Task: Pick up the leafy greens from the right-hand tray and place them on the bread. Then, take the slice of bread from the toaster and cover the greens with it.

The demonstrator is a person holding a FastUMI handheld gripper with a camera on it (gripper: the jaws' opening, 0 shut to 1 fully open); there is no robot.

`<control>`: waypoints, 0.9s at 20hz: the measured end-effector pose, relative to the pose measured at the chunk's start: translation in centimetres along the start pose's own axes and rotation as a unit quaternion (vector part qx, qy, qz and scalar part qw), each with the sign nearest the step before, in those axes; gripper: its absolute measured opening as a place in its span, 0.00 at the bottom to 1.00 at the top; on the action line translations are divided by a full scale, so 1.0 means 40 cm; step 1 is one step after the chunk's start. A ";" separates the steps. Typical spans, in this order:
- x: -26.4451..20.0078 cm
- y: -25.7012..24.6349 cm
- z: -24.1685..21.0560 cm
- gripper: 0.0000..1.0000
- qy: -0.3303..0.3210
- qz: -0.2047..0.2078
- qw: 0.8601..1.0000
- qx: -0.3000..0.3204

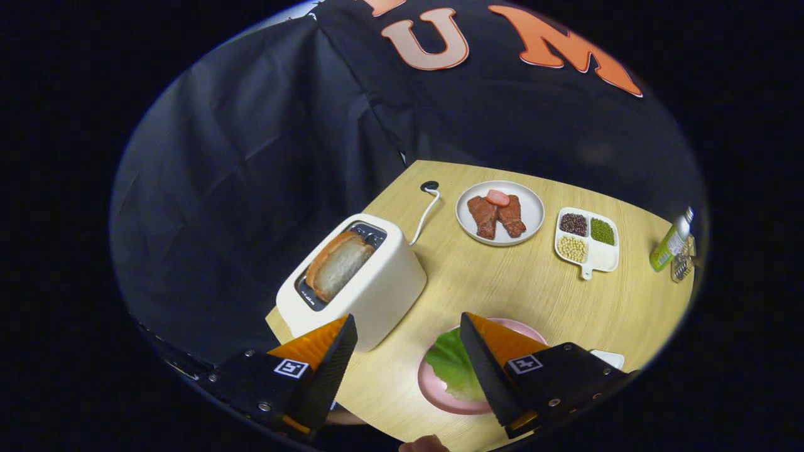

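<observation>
A cream toaster (370, 276) stands on the wooden table (502, 282), just beyond my left finger, with a slice of bread (338, 263) sticking up out of its slot. A green leaf (453, 364) lies on a pink plate (440, 392) below the gap between my fingers; my right finger (496, 364) hides the plate's right part, so I cannot tell what lies under the leaf. My gripper (408, 326) hangs open above the table, nothing between its fingers.
Further off sit a grey plate (531, 216) with two brown meat pieces and a pink slice, and a white divided dish (603, 254) of beans. A green bottle (671, 243) stands at the far right. A white cable (426, 216) runs from the toaster to a black grommet.
</observation>
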State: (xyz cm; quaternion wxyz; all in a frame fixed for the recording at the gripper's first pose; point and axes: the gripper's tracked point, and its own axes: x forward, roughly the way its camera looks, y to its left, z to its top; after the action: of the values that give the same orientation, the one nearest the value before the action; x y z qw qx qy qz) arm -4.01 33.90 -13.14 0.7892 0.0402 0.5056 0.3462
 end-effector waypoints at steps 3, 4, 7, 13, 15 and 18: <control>0.011 0.050 0.031 0.99 0.006 0.012 1.000 0.012; 0.019 0.062 0.043 0.99 0.009 0.012 1.000 0.013; 0.044 0.103 0.068 0.99 0.020 0.014 0.999 0.021; 0.124 0.180 0.095 0.98 0.054 0.019 0.998 0.039; 0.145 0.195 0.097 0.97 0.070 0.013 0.997 0.040; 0.183 0.210 0.095 0.96 0.087 -0.004 0.995 0.039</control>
State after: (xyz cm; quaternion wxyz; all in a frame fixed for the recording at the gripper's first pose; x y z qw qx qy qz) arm -3.29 45.65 -13.45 0.7412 0.0385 0.5858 0.3254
